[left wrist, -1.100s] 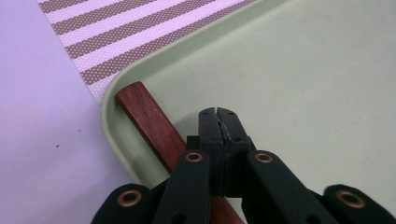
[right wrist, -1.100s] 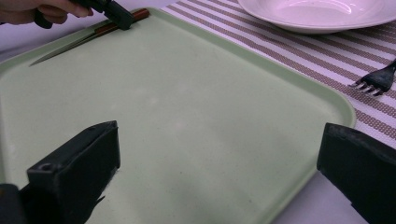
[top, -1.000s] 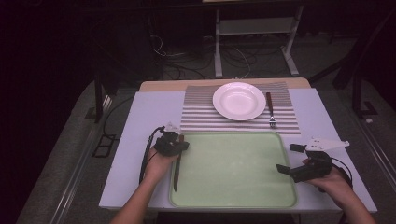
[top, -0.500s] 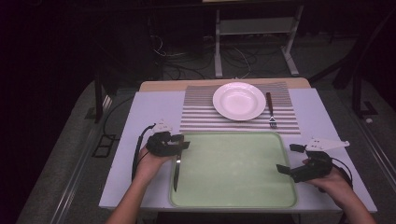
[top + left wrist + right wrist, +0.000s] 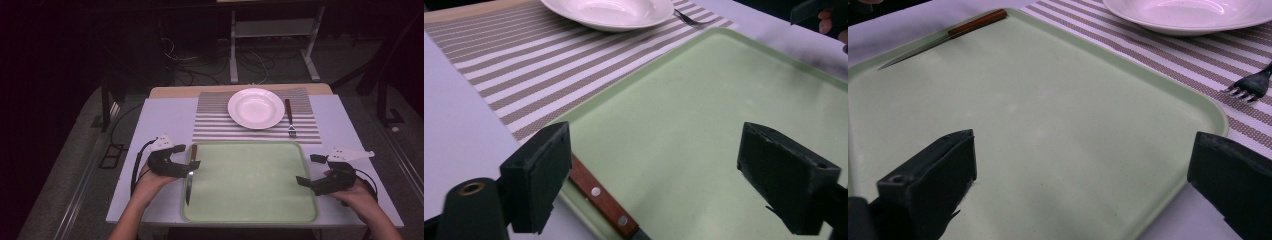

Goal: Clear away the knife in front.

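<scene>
A knife (image 5: 190,172) with a brown wooden handle lies along the left rim of the pale green tray (image 5: 250,212), its blade pointing toward the person. My left gripper (image 5: 185,157) hovers open over the handle end. In the left gripper view the knife's handle (image 5: 599,195) sits just inside the left jaw of the left gripper (image 5: 664,170), untouched. At the tray's right edge my right gripper (image 5: 309,170) is open and holds nothing. The right gripper view looks between the jaws of the right gripper (image 5: 1083,185) across the tray (image 5: 1048,100) to the knife (image 5: 948,37) at its far side.
A white plate (image 5: 256,107) rests on a striped placemat (image 5: 215,125) beyond the tray, and a dark fork (image 5: 289,117) lies to its right. White table surface (image 5: 160,120) borders the tray on both sides. The floor drops away past the table edges.
My left gripper has drawn a little leftward and toward the person, uncovering the knife, which stays on the tray's left rim. The right gripper has not moved.
</scene>
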